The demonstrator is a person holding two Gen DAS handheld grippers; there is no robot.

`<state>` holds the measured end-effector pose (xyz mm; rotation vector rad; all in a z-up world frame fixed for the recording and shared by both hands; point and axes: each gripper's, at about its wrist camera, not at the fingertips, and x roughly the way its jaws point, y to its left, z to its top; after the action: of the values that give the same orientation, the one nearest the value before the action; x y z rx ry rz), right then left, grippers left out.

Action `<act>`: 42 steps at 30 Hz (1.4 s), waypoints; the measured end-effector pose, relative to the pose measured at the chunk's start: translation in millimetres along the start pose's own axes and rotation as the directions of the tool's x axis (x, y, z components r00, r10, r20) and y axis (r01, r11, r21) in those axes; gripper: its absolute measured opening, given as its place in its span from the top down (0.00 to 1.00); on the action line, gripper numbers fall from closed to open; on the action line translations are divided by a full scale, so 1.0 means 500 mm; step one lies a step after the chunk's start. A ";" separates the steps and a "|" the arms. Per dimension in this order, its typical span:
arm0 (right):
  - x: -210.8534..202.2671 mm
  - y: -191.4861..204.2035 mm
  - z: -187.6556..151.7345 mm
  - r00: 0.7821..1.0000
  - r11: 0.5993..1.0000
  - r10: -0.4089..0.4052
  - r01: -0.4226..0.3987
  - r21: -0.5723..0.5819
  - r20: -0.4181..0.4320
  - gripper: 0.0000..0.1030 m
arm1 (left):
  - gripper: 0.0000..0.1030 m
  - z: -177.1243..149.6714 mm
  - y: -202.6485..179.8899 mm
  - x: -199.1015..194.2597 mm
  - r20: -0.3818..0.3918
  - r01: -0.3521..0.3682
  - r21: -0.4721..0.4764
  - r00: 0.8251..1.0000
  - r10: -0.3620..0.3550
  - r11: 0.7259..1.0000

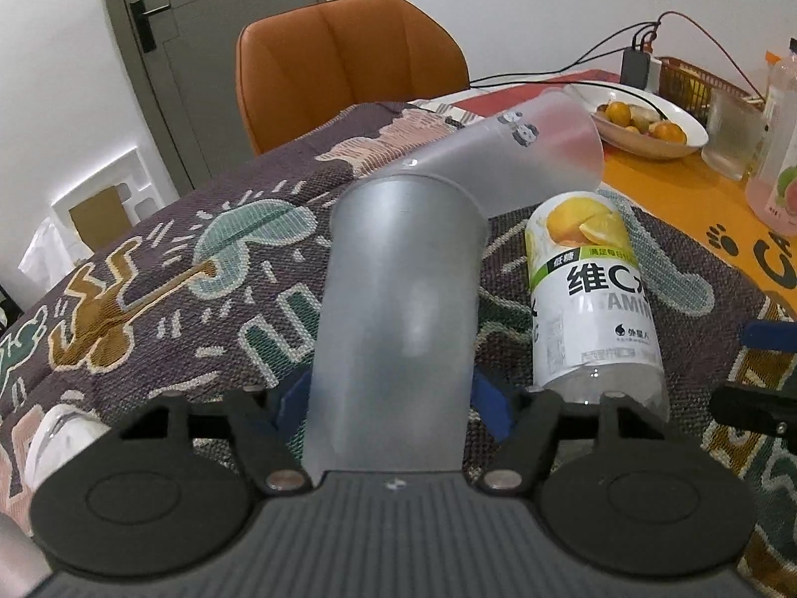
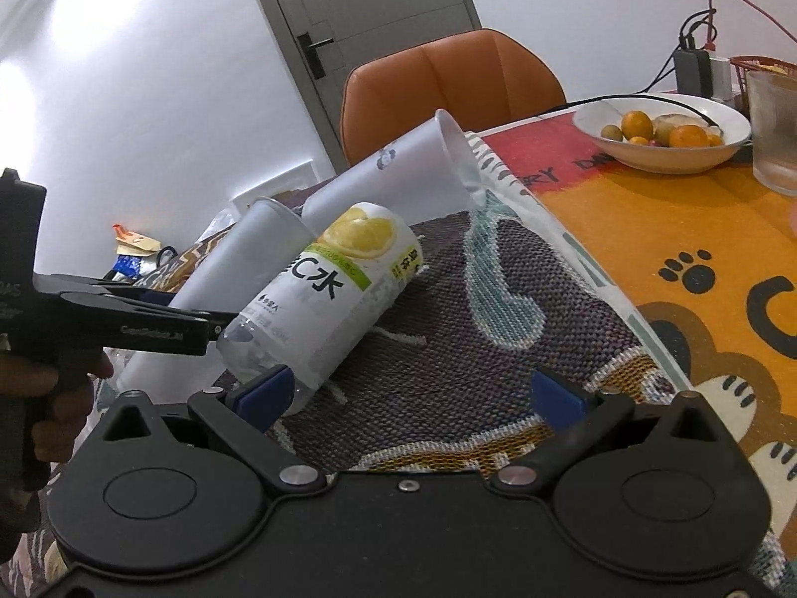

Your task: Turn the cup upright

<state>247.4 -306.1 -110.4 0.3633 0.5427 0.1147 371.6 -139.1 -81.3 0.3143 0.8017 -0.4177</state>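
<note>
My left gripper (image 1: 393, 403) is shut on a frosted plastic cup (image 1: 398, 299), held tilted with its closed base pointing away from me; it also shows in the right wrist view (image 2: 239, 269). A second frosted cup (image 1: 523, 159) lies tilted on its side just beyond, mouth to the right, also in the right wrist view (image 2: 398, 174). My right gripper (image 2: 411, 393) is open and empty over the patterned cloth (image 2: 473, 339), its left pad (image 2: 264, 391) next to a lying lemon drink bottle (image 2: 329, 294).
The lemon bottle (image 1: 593, 294) lies right of the held cup. A fruit bowl (image 1: 647, 124), a glass (image 1: 732, 139), a pink bottle (image 1: 777, 159) and a basket stand at the far right. An orange chair (image 1: 348, 65) stands behind the table.
</note>
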 end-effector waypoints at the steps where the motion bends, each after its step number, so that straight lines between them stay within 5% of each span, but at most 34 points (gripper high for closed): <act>1: -0.003 0.000 0.000 1.000 1.000 -0.001 0.001 0.001 0.002 0.00 | 0.36 0.001 0.000 -0.001 0.003 -0.002 0.000 1.000 0.002 1.000; 21: -0.061 0.057 -0.012 0.999 0.999 0.029 -0.028 -0.026 0.025 0.00 | 0.37 -0.041 -0.009 -0.152 0.123 0.021 0.004 0.992 -0.021 1.000; 42: -0.092 0.132 -0.066 0.996 0.994 0.087 -0.087 -0.059 -0.013 0.00 | 0.36 -0.170 -0.024 -0.250 0.105 0.106 -0.071 0.990 -0.098 0.992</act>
<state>190.4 -244.0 -90.3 0.3283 0.5322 0.2166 235.4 -83.6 -45.4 0.1799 0.7341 -0.4937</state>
